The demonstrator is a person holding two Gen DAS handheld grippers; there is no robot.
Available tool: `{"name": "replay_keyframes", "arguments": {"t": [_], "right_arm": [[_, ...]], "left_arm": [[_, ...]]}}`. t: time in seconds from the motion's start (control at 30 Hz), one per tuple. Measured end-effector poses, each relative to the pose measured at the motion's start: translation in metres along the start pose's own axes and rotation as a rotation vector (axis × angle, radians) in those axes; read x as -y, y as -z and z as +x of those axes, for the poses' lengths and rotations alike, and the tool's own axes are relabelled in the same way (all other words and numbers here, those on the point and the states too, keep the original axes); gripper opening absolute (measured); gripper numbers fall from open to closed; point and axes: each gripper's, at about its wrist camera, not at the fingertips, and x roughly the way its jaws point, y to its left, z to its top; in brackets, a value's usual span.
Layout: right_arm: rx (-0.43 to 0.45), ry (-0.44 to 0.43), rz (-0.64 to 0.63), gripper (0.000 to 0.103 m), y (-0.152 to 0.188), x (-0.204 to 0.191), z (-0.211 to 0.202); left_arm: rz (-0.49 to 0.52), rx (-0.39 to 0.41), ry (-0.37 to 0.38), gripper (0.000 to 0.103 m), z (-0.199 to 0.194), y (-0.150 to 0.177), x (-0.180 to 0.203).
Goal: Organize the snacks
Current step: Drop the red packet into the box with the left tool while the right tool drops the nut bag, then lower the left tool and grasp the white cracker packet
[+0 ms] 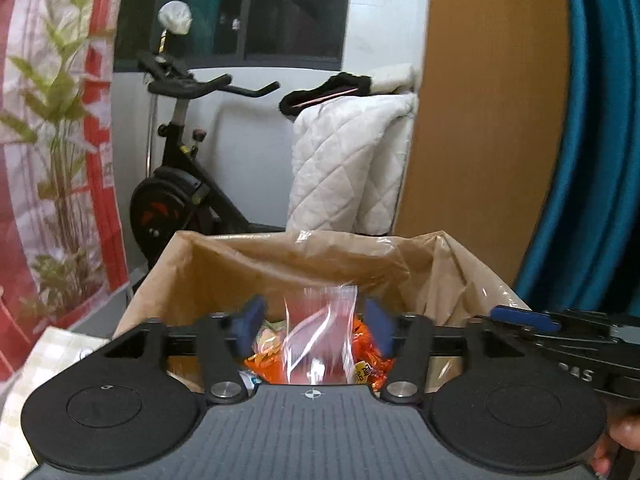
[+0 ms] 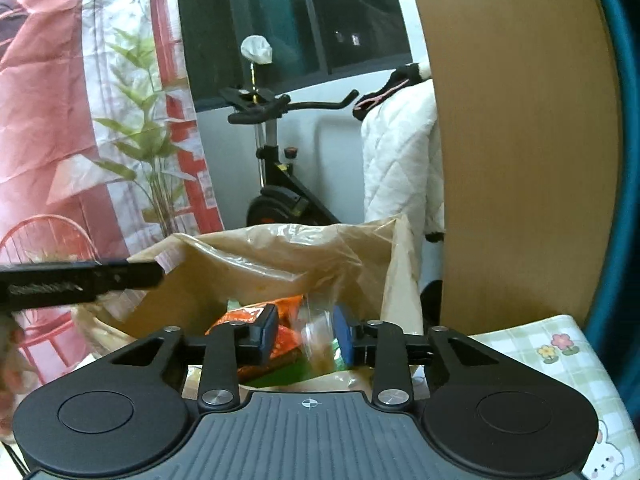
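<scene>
An open brown paper bag [image 1: 304, 256] [image 2: 280, 252] stands in front of both grippers, with orange snack packets [image 1: 368, 344] [image 2: 248, 314] inside. My left gripper [image 1: 314, 326] is over the bag's mouth with its blue pads apart. A clear plastic pouch [image 1: 320, 340] with reddish contents hangs blurred between them, touching neither pad. My right gripper [image 2: 306, 336] is also above the bag, jaws parted. A small clear packet [image 2: 318, 338] sits blurred in the gap, free of the left pad. The right gripper's side [image 1: 560, 328] shows in the left wrist view.
A checked tablecloth [image 2: 560, 360] covers the table under the bag. Behind it are an exercise bike [image 1: 180, 184], a white quilted blanket [image 1: 344, 168], a wooden panel [image 1: 480, 120] and a teal curtain [image 1: 592, 160]. A printed red backdrop [image 2: 60, 140] hangs on the left.
</scene>
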Motion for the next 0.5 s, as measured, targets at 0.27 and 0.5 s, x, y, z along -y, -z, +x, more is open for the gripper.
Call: {"name": "replay_keyframes", "arguments": {"t": [0.27, 0.5], "right_arm": [[0.045, -0.051, 0.020, 0.037, 0.010, 0.013, -0.040], [0.045, -0.089, 0.074, 0.039, 0.032, 0.029, -0.087]], "left_arm": [[0.011, -0.014, -0.056, 0.069, -0.047, 0.017, -0.019], [-0.017, -0.046, -0.043, 0.069, -0.114, 0.039, -0.033]]}}
